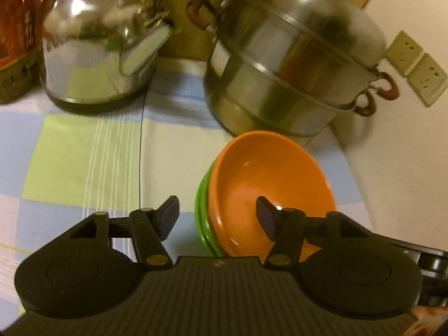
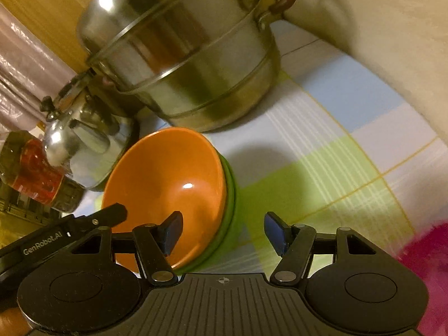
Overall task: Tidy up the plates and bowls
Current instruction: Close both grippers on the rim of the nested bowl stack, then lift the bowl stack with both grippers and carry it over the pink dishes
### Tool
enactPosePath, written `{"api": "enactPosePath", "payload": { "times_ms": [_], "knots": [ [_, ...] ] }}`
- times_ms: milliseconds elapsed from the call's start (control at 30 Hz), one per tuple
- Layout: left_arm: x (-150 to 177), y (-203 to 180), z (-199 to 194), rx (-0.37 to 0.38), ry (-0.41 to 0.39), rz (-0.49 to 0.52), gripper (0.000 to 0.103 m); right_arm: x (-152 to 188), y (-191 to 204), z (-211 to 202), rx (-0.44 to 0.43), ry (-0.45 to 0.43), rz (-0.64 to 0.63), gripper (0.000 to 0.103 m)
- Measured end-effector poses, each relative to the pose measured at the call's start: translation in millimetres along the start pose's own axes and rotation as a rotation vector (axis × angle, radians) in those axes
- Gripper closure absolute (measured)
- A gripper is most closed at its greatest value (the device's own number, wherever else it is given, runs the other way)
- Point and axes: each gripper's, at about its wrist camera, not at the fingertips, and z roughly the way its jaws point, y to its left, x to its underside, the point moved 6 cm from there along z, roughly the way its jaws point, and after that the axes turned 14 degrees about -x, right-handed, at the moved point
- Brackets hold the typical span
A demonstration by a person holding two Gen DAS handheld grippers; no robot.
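Observation:
An orange bowl [image 1: 268, 179] sits nested on top of green bowls [image 1: 203, 204] on the checked tablecloth. My left gripper [image 1: 217, 214] is open, its fingers straddling the stack's left rim, the right finger over the orange bowl's inside. The same orange bowl [image 2: 168, 184] and green bowls [image 2: 231, 204] show in the right wrist view. My right gripper [image 2: 222, 232] is open, straddling the stack's right rim, its left finger over the orange bowl. The left gripper's body [image 2: 64, 235] shows at the left edge.
A large steel steamer pot [image 1: 294, 64] with brown handles stands just behind the bowls. A steel kettle [image 1: 103, 42] stands at back left, a red-labelled container [image 1: 16, 28] beside it. Wall sockets [image 1: 417, 70] are at right. A pink object [image 2: 428, 257] lies at the right.

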Motion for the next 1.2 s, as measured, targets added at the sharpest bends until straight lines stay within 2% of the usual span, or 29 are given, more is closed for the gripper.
{"api": "enactPosePath", "payload": {
  "times_ms": [100, 300, 433, 533, 733, 1000, 1200],
  "knots": [
    [0.2, 1.6, 11.0, 0.017, 0.037, -0.007, 0.056, -1.3, -5.9, 12.0, 0.014, 0.020, 0.015, 0.039],
    [-1.1, 0.2, 23.9, 0.020, 0.067, 0.011, 0.063, -1.7, -13.1, 29.5, 0.020, 0.043, 0.033, 0.040],
    [0.0, -1.3, 27.8, 0.031, 0.081, 0.017, 0.071, -0.6, -15.8, 35.4, 0.043, 0.054, 0.025, 0.056],
    [0.1, -0.9, 30.0, 0.028, 0.096, 0.020, 0.077, 0.2, -18.6, 36.8, 0.047, 0.058, 0.029, 0.062],
    [-1.8, -2.4, 33.0, 0.025, 0.112, 0.032, 0.078, 1.4, -15.7, 40.8, 0.042, 0.071, 0.024, 0.072],
    [-1.6, -0.2, 37.2, 0.028, 0.138, 0.009, 0.079, -0.6, -12.9, 45.0, 0.056, 0.078, 0.029, 0.074],
    [11.7, 2.2, 28.0, 0.021, 0.142, 0.004, 0.079, 6.3, -12.9, 39.0, 0.059, 0.092, 0.019, 0.075]
  ]
}}
